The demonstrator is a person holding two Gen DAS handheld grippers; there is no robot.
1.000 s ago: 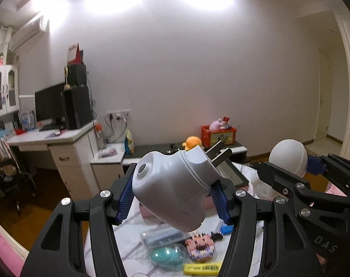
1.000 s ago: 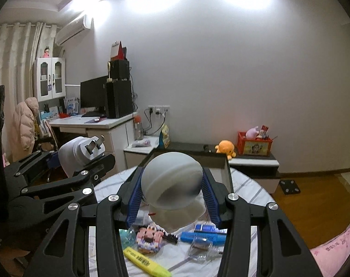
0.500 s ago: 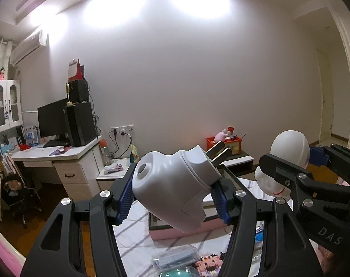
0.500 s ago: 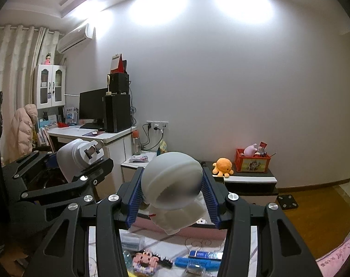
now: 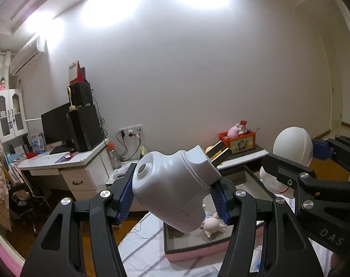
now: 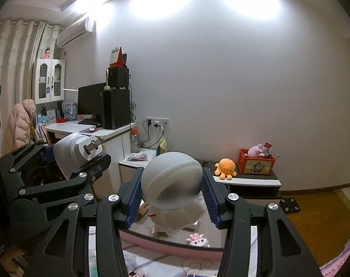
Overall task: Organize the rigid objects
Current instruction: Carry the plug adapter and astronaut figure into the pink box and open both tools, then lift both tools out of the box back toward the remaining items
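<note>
Both loads have been carried forward to the pink-rimmed tray (image 5: 198,251) — the plug (image 5: 175,189) clamped in left jaws, the white figurine (image 6: 172,184) in right jaws — with 2 toys already inside, both drops judged outstanding.

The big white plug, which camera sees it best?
The left wrist view. There the big white plug fills the middle, held between the left gripper's blue fingers, prongs pointing away. The right wrist view shows it small at the left, partly hidden.
</note>
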